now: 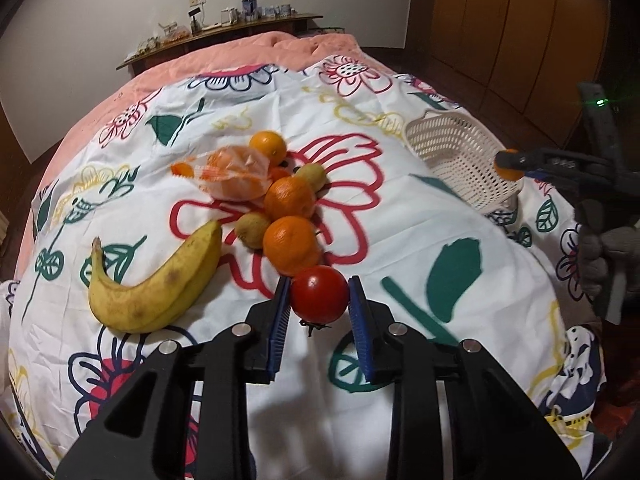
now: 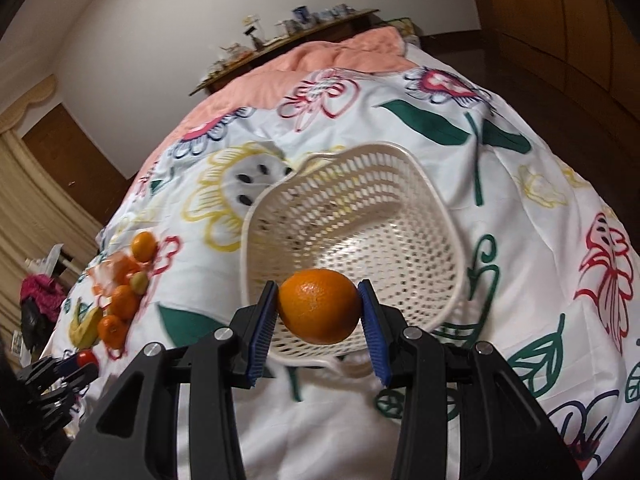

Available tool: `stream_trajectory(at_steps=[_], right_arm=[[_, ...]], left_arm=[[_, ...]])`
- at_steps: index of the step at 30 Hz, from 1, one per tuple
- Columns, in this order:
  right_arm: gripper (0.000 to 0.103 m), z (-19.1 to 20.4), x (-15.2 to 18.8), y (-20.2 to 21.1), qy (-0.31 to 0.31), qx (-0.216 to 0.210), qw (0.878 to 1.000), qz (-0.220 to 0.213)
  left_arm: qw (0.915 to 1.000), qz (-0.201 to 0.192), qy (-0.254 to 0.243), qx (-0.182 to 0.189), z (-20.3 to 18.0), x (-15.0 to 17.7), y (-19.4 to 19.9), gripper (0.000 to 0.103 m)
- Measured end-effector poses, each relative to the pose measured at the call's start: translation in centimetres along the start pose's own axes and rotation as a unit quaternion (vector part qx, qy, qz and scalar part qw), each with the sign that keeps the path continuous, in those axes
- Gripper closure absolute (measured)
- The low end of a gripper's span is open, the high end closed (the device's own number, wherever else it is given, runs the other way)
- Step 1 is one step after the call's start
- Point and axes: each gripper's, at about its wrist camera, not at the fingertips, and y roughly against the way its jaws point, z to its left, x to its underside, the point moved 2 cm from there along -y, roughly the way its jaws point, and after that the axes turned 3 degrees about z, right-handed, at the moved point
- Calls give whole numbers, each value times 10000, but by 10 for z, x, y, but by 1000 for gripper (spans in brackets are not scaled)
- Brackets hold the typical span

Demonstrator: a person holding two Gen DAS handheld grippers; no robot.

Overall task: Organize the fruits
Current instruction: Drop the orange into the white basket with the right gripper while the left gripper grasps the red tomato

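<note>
In the left wrist view my left gripper [image 1: 319, 296] has its blue pads on both sides of a red tomato [image 1: 319, 298] on the floral bedsheet. Beyond it lie oranges [image 1: 292, 242], small green-brown fruits [image 1: 252, 229], a plastic bag of tangerines [image 1: 236, 176] and a banana [image 1: 156, 280]. My right gripper [image 2: 318, 304] is shut on an orange [image 2: 319, 305] and holds it above the near rim of the white basket [image 2: 448, 216]. It also shows in the left wrist view [image 1: 508, 164] beside the basket [image 1: 452, 148].
The fruit lies on a bed with a floral sheet [image 1: 400, 240] and a pink quilt [image 1: 248, 52] behind. A wooden headboard shelf [image 1: 224, 36] holds small items. Wooden wardrobe doors [image 1: 520, 20] stand to the right.
</note>
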Motion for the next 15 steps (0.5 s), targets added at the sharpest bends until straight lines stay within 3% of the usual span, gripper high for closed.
stream_trajectory(at_steps=[10, 15], right_arm=[[52, -12, 1, 4, -109, 180, 9995, -216], [46, -20, 4, 12, -276, 182, 9988, -354]], left_arm=[[9997, -89, -198, 128, -22, -18, 5, 73], [9985, -180, -365, 378, -42, -38, 4, 73]])
